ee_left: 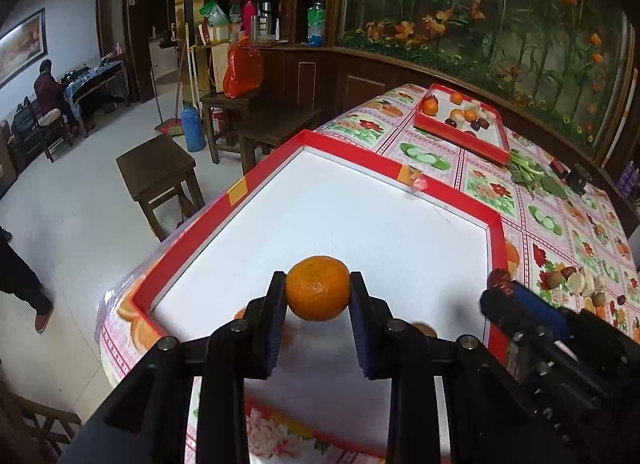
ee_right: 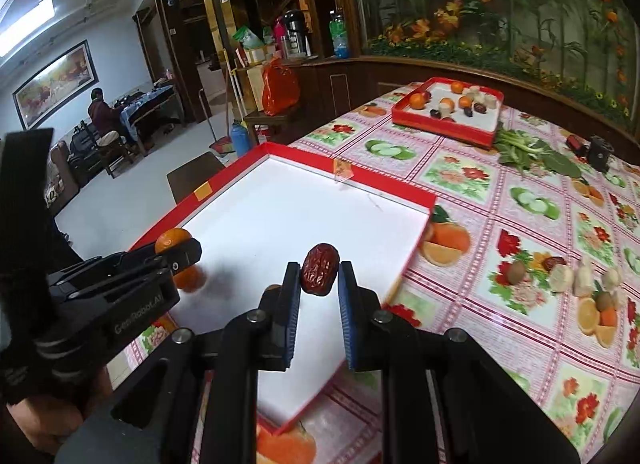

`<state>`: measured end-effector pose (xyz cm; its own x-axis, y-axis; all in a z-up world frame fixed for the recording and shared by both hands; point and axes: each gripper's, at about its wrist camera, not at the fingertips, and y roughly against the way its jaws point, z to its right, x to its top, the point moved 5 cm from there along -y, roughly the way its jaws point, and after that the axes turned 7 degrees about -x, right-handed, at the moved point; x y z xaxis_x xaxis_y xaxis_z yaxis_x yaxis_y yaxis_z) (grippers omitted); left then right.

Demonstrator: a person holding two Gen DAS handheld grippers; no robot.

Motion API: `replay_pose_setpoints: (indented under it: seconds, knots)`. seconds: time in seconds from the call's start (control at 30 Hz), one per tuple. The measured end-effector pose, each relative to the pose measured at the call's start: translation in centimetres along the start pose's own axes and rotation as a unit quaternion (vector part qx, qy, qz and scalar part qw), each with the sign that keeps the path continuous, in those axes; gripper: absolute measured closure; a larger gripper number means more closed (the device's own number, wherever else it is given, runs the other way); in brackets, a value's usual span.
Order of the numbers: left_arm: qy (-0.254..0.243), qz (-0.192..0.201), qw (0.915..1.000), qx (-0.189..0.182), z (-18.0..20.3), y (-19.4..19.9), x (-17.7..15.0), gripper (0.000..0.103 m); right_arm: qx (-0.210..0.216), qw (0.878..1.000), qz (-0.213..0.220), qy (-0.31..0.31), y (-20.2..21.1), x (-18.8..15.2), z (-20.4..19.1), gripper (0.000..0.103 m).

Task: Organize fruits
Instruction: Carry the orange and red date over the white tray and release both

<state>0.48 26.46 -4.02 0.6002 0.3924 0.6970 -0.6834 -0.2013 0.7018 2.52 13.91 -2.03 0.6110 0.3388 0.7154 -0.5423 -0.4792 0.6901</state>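
Left wrist view is showing the left gripper [ee_left: 318, 290] clamping a round orange tangerine [ee_left: 318, 288] between its blue-padded black fingers, hanging above the near part of the large red-rimmed tray with a white floor [ee_left: 400, 168]. The right gripper [ee_right: 319, 276] is pinching a wrinkled dark red date [ee_right: 320, 270] in nearly closed jaws, also over the near end of that tray, to the right of the tangerine. The tray's white floor is lying almost bare ahead of both tools, though a second orange fruit [ee_right: 191, 278] is sitting just beneath the left gripper. Far off on the flowered plastic tablecloth [ee_right: 520, 224] a smaller red tray [ee_right: 440, 128] is holding mixed fruit, and loose pieces are lying at the right. Judging by this, the placing step is under way: both fruits are being carried in for setting down. The next move is calling for lowering each piece until it is resting on the white floor, keeping the two kinds apart, then easing the jaws open so neither fruit is rolling away
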Motion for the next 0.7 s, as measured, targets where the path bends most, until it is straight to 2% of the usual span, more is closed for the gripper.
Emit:
replay_pose_setpoints:
  seconds: [0.6,0.67,0.7]
  knots:
    - [-0.01,-0.039,0.9987,0.029,0.4,-2.6,-0.4,0.071,0.008,0.999,-0.038,-0.015,-4.2,-0.4,-0.4,0.082]
    - [-0.009,-0.042,0.9985,0.034,0.3,-2.7,-0.4,0.065,0.009,0.999,-0.043,-0.019,-4.5,-0.5,-0.3,0.082]
    - [-0.009,-0.042,0.9984,0.036,0.3,-2.5,-0.4,0.054,0.009,0.999,-0.046,-0.018,-4.7,-0.5,-0.3,0.082]
